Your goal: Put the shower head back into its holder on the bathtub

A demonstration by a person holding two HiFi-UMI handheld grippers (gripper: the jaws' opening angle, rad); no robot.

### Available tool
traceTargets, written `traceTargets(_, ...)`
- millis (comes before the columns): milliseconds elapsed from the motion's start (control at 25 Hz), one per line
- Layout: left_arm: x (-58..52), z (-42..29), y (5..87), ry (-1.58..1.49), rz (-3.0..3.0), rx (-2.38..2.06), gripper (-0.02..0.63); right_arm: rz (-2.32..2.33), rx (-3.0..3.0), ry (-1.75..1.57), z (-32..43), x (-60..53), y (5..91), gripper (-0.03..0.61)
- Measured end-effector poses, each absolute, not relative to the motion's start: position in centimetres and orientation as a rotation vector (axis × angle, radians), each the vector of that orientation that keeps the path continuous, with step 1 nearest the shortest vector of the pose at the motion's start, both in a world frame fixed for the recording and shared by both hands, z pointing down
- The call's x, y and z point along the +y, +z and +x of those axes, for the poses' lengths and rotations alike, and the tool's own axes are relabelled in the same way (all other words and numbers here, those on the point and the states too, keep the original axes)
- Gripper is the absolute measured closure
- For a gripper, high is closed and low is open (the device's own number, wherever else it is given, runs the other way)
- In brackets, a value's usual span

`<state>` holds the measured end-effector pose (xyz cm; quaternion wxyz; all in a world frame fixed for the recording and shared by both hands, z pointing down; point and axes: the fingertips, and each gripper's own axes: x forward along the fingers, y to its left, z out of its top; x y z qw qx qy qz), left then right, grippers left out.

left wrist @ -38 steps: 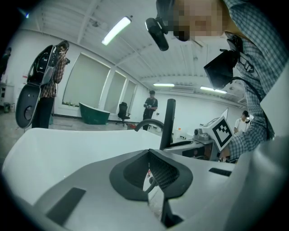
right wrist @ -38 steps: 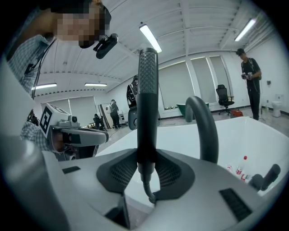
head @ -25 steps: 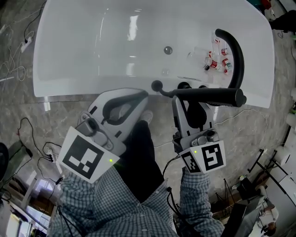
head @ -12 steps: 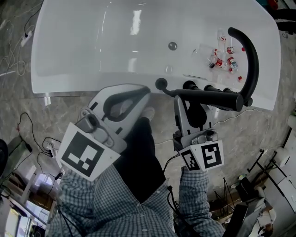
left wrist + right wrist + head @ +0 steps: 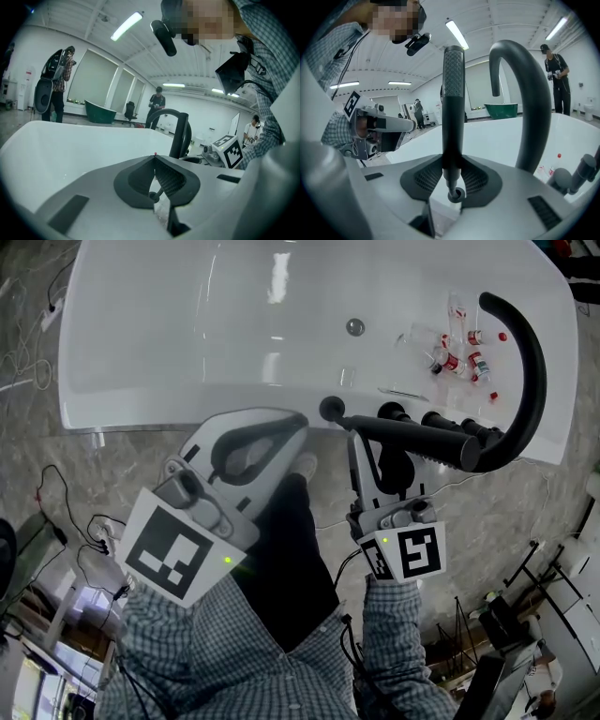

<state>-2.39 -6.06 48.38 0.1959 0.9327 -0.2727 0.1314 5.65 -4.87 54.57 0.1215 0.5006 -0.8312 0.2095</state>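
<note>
Clamping shower head (image 5: 453, 93), right claw (image 5: 452, 177); holder apparently hidden beneath it.

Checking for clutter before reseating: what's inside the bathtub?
Inside the bathtub: a round drain and small red-capped bottles near the right end. The black curved spout covers a strip of basin there; what lies beneath can't be seen.

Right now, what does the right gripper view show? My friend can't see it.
The right gripper is shut on the black shower head, which stands straight up between its jaws. A curved black spout rises at the picture's right, with the white bathtub behind.
</note>
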Motion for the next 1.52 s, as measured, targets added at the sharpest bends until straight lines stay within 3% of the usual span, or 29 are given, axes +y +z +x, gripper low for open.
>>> traceTargets(1520,-7.7,-2.4,51.9,0.369,2.563,-0.749,0.603,1.452,-2.345,0.368,2.9,-6.0,63.0,0.457)
